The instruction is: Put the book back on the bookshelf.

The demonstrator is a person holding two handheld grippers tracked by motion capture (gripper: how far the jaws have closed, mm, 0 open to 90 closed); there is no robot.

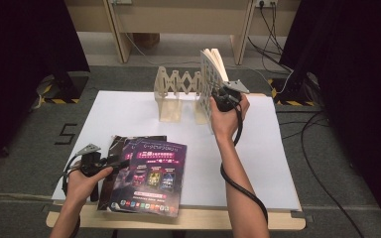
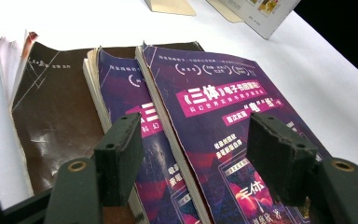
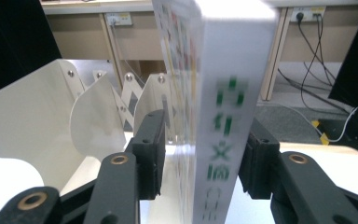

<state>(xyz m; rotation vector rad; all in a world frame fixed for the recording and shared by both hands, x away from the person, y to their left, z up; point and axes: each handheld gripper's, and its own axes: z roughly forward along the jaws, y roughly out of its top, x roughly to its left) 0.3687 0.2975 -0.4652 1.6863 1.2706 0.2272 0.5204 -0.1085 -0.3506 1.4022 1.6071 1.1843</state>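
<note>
White-spined book [image 3: 223, 116] stands upright in the accordion rack [image 1: 178, 91] between the right gripper's [image 3: 200, 154] spread, seemingly unpressing jaws, placement apparently done; next, the left gripper [image 2: 196, 158], open and empty, must grasp a purple paperback [image 2: 223, 116].

This looks like a lab or test room. A bench [image 1: 278, 163] with a white top stands on grey carpet [image 1: 25, 163]. Black curtains [image 1: 25, 44] hang at both sides, cables [image 1: 322, 148] lie on the floor, and yellow-black tape [image 1: 54, 100] marks it.
</note>
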